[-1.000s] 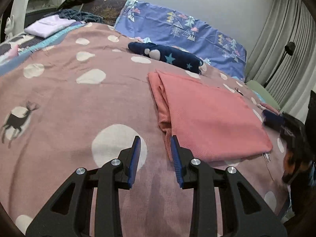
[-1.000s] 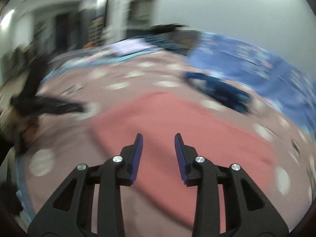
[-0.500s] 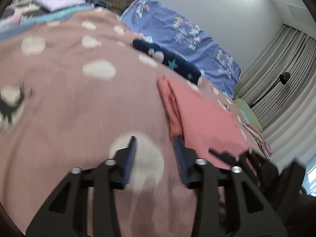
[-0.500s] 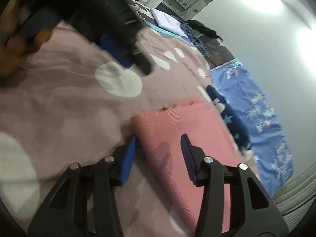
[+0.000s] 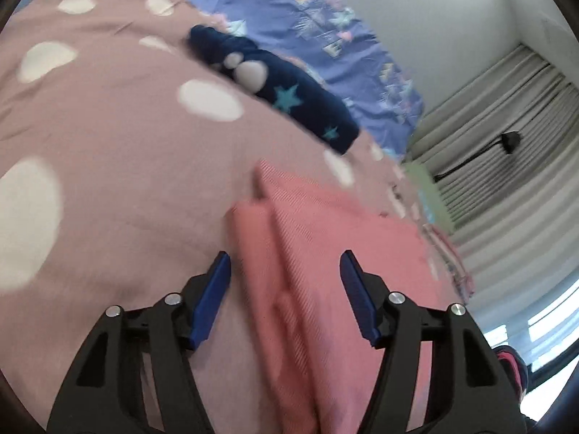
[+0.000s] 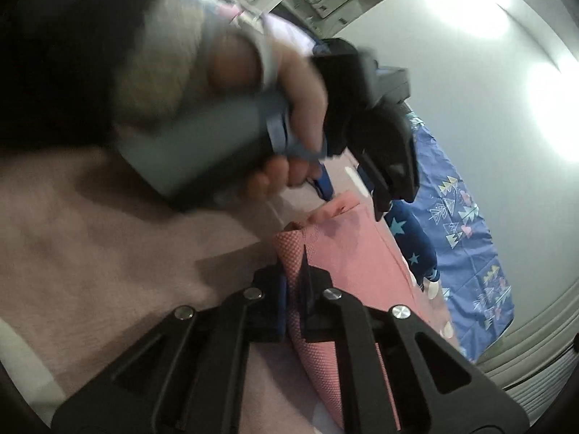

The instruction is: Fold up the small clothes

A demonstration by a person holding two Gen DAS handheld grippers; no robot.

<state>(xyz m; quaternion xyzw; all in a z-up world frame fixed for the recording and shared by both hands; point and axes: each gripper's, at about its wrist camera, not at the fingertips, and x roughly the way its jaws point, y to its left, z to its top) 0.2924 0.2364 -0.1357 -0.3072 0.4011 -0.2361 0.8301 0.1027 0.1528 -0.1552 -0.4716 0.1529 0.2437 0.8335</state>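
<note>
A bed fills both views, spread with a dusty-pink cover dotted with pale spots, a blue patterned sheet behind it and grey curtains to one side. The right gripper has just snapped closed and its pads pinch the near corner of the folded pink cloth, a ridge of fabric bunched up between them. The left gripper stands open, its jaws straddling the cloth's folded edge without pressing it, and its picture is blurred. The cloth lies flat on the cover, its long axis running away from the left gripper toward the dark starred garment and the sheet, the doubled edge on the left side. The risk, as I judge it, is an uneven lift: with only one corner held, the layers could slide apart, or the left pads could catch just the top layer and open the earlier fold.
</note>
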